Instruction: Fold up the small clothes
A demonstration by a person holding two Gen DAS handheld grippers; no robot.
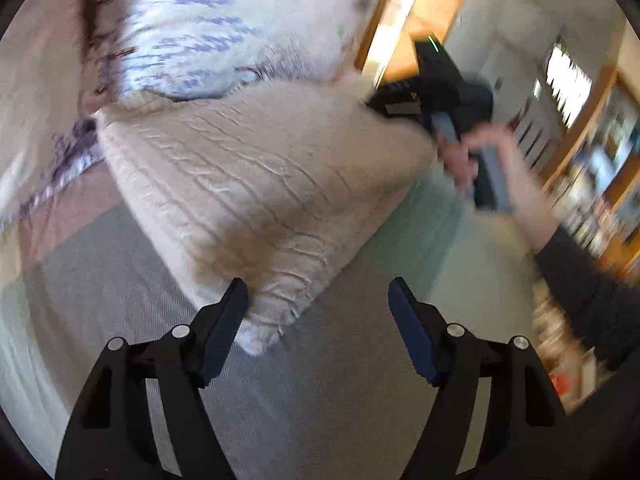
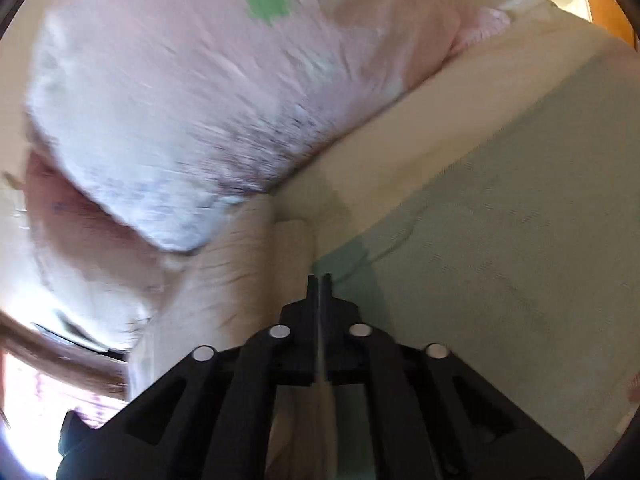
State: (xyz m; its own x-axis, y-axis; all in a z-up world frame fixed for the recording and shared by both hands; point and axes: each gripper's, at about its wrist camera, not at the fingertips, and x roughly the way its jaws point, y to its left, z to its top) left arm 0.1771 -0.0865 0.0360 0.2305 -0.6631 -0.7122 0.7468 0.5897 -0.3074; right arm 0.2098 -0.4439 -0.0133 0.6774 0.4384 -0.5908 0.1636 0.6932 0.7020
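Observation:
A cream cable-knit garment [image 1: 256, 184] lies folded on the striped bed cover, one corner pointing toward me. My left gripper [image 1: 318, 300] is open, its left pad at that near corner, nothing held between the jaws. My right gripper [image 1: 394, 106] shows in the left wrist view at the garment's far right corner, held by a hand. In the right wrist view the right gripper [image 2: 319, 278] is shut, with a thin pale layer of fabric between the pads; the cream garment [image 2: 240, 264] lies just ahead and left of it.
A pale floral pillow [image 1: 224, 20] lies behind the garment and fills the upper right wrist view [image 2: 192, 92]. The bed cover has grey [image 1: 312, 380] and mint [image 2: 500, 240] stripes. Wooden furniture and shelves [image 1: 592, 152] stand at the right.

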